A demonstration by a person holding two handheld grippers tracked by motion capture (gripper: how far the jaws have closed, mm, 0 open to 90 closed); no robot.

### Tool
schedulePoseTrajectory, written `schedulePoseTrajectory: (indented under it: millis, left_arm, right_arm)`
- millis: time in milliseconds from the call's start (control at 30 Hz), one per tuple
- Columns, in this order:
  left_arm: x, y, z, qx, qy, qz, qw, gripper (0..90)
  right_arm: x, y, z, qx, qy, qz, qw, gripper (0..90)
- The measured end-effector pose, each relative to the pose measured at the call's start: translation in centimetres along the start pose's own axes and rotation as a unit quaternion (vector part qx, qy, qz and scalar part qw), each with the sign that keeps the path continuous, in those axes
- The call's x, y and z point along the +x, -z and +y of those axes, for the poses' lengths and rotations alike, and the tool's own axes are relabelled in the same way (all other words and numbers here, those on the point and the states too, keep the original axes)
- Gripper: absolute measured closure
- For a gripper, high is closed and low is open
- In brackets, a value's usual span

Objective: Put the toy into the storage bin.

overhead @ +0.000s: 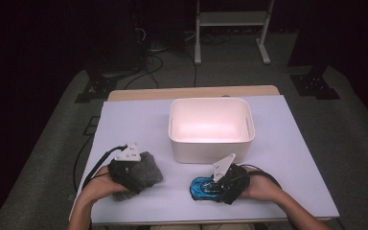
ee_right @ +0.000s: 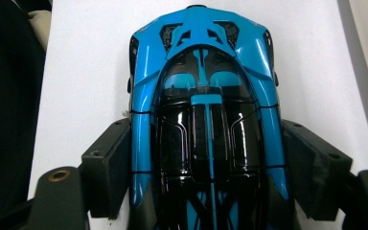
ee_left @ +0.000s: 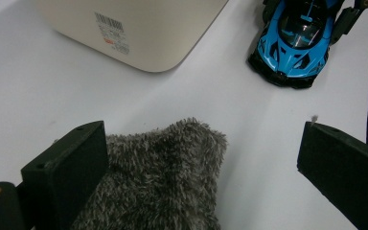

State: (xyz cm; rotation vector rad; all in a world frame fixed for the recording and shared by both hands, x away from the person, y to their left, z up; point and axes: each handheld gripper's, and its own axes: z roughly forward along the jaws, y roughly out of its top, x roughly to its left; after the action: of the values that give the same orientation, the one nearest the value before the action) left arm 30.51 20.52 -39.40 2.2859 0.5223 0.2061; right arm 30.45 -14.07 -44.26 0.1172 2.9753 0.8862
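**Two grippers, two objects on the white table**

Lower left of the high view: my left gripper [overhead: 133, 178] sits over the grey furry cloth [overhead: 146, 170]; in its own view the jaws stand wide apart, released, the cloth [ee_left: 165, 179] against the left pad only. Centre: the white bin [overhead: 212, 143]. Lower right: my right gripper [overhead: 215, 187] has its jaws pressed against both flanks of the blue toy car [ee_right: 206, 124], which rests on the table [overhead: 287, 158] just below the bin.
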Motion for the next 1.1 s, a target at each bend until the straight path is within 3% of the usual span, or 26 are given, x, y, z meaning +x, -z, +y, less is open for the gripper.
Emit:
schedulePoseTrajectory:
  millis: [800, 1100]
  left_arm:
    - [0.0, 0.1, 0.0, 0.003, -0.004, -0.002, 1.0, 3.1]
    - [0.0, 0.0, -0.1, 0.003, -0.005, -0.002, 1.0, 3.1]
  right_arm:
    - [0.0, 0.3, 0.5, -0.012, -0.011, 0.012, 0.9998, 25.2]
    - [0.2, 1.7, 1.5, -0.017, -0.006, 0.016, 0.9997, 25.2]
